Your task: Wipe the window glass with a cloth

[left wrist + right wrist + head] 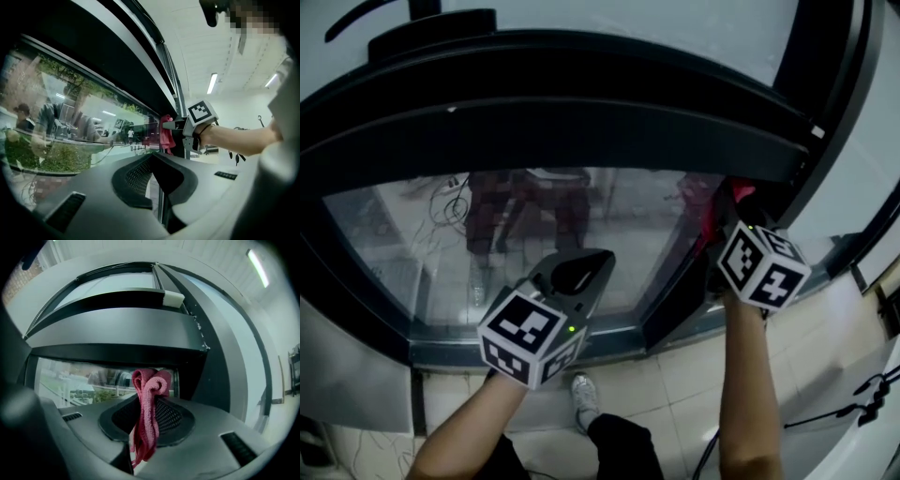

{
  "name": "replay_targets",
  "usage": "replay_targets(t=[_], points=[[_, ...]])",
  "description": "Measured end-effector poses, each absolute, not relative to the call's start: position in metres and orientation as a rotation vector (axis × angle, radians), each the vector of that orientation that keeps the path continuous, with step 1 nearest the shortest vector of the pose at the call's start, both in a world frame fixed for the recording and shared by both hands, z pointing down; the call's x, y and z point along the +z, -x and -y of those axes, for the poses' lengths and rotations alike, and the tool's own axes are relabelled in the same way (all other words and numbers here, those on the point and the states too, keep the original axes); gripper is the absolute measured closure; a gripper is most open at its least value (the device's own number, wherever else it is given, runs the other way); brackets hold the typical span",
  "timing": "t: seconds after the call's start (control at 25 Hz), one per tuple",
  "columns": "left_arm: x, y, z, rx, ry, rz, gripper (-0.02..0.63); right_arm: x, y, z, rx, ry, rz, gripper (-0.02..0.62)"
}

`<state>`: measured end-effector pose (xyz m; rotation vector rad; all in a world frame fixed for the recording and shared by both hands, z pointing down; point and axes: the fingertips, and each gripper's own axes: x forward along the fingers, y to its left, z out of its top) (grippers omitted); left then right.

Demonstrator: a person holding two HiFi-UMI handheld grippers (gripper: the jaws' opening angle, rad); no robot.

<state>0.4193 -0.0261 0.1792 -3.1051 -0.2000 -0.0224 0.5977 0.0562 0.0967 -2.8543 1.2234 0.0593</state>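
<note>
The window glass (412,244) runs wide inside a dark frame, with reflections on it. A pink-red cloth (146,423) hangs bunched between the jaws of my right gripper (151,397), which is shut on it. In the head view the cloth (712,217) is at the glass's right end beside the dark upright post, with the right gripper (724,211) raised there. In the left gripper view the cloth (166,133) shows against the frame; I cannot tell if it touches the glass. My left gripper (598,258) is held in front of the lower middle of the pane, shut and empty (152,157).
A thick dark frame beam (581,112) crosses above the pane, and a dark upright post (675,281) bounds it on the right. Below are a tiled floor, the person's shoe (584,396) and cables (862,398) at the right. A ceiling light (212,83) shows indoors.
</note>
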Motion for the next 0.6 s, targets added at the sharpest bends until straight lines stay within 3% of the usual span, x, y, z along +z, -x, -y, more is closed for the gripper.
replay_targets(t=[0.6], points=[[0.184,-0.343,0.077,-0.024,3.101,-0.039,0.6,0.084,-0.538,-0.013,0.169,2.769,-1.442,0.518]])
